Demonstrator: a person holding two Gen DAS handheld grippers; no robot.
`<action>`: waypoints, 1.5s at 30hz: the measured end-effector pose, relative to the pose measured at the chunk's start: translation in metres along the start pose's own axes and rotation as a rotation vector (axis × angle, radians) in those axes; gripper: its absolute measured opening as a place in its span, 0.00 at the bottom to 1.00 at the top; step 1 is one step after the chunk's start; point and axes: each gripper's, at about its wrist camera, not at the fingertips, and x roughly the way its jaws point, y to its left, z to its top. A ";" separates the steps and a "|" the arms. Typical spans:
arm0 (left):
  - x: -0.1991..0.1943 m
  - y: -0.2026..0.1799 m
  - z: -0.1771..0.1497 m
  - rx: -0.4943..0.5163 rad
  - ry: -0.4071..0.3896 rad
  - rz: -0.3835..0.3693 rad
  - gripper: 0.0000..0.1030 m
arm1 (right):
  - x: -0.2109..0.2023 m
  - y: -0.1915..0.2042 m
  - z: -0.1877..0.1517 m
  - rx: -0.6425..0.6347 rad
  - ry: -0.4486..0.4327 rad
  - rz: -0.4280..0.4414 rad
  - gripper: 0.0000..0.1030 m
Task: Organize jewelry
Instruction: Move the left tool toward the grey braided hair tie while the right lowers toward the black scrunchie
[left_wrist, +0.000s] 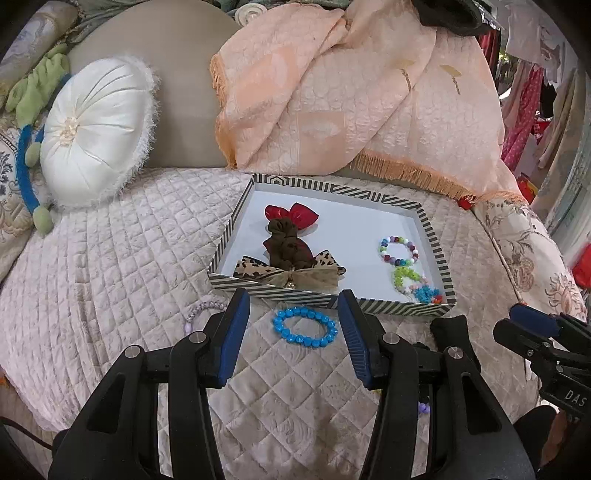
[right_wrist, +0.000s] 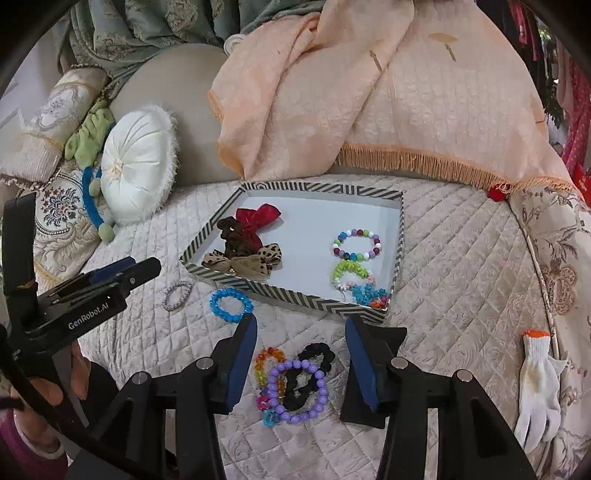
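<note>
Blue bead bracelet (left_wrist: 306, 327) lies flat on the quilted cover (left_wrist: 110, 258), just in front of the striped tray (left_wrist: 369, 301) and not in it. It reads as faceted plastic beads on an elastic loop: light, floppy, likely to roll or slip off smooth pads, so a pinch across one side of the ring looks safer than spanning the whole loop. Left gripper (left_wrist: 291, 299) hovers over it, jaws spread, nothing between them. Right gripper (right_wrist: 301, 325) also stands released and empty, above a small heap: purple bead bracelet (right_wrist: 297, 391), black scrunchie (right_wrist: 310, 373), a strand of orange and yellow beads (right_wrist: 267, 360). These overlap, so lifting one may drag the others. Tray already holds bows (left_wrist: 288, 275) at one side and bead bracelets (left_wrist: 400, 249) at the other. A pale lilac bracelet (right_wrist: 177, 293) waits nearby.
</note>
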 end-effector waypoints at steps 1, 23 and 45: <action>-0.002 0.000 -0.001 0.001 -0.002 -0.001 0.48 | -0.002 0.002 -0.001 0.000 -0.002 0.005 0.47; -0.011 0.047 0.008 -0.150 0.054 -0.085 0.48 | -0.012 0.002 0.000 -0.067 0.002 -0.019 0.56; 0.056 0.102 -0.017 -0.292 0.232 -0.038 0.48 | 0.066 -0.031 -0.026 -0.120 0.233 0.089 0.36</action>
